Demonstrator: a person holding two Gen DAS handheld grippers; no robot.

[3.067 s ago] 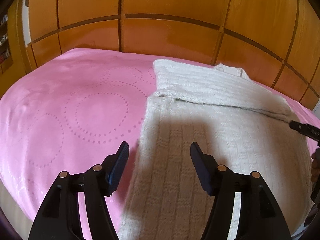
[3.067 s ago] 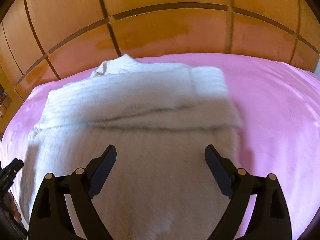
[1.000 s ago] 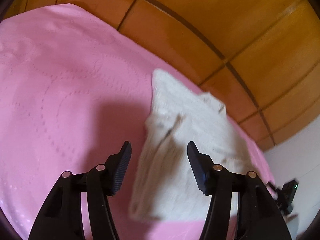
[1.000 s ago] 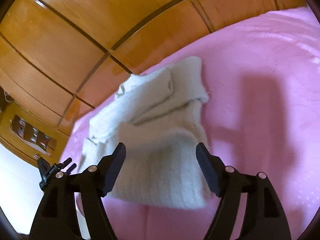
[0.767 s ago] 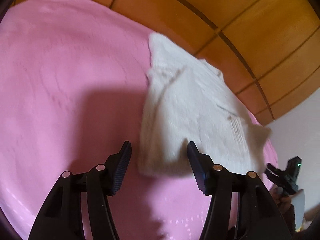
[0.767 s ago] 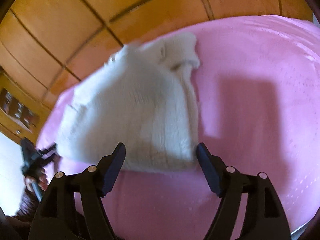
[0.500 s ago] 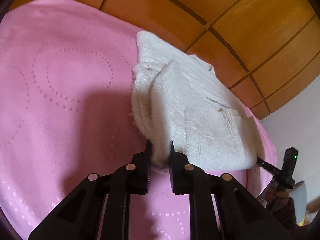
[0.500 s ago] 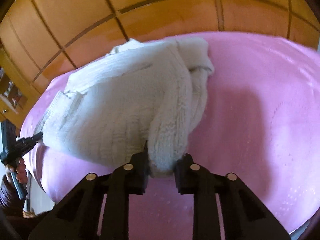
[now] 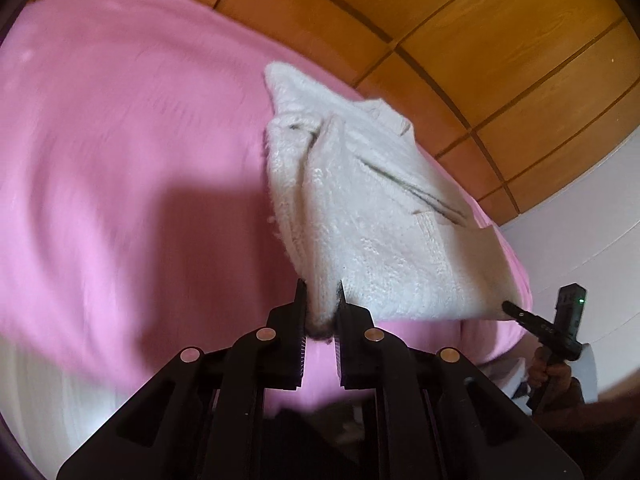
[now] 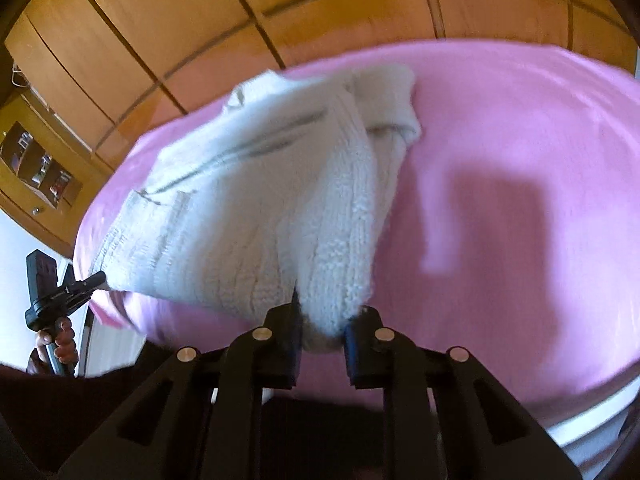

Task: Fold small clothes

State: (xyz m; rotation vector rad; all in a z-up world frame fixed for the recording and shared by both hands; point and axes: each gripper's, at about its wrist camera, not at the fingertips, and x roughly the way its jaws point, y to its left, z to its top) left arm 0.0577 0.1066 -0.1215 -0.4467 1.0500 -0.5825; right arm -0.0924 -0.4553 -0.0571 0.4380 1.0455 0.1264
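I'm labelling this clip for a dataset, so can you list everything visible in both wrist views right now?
knitted sweater: one, white, partly folded, near edge lifted off the bed, far part resting on it
bed cover: one, pink, spread under the sweater
wooden panels: orange-brown, with dark seams, behind the bed
wall: white, at the right in the left wrist view
shelf niche: one, in the woodwork at far left of the right wrist view, contents too small to tell
left gripper: black, shut on the sweater's near left corner
right gripper: black, shut on the sweater's near right corner
person's hand: holding the left gripper's handle
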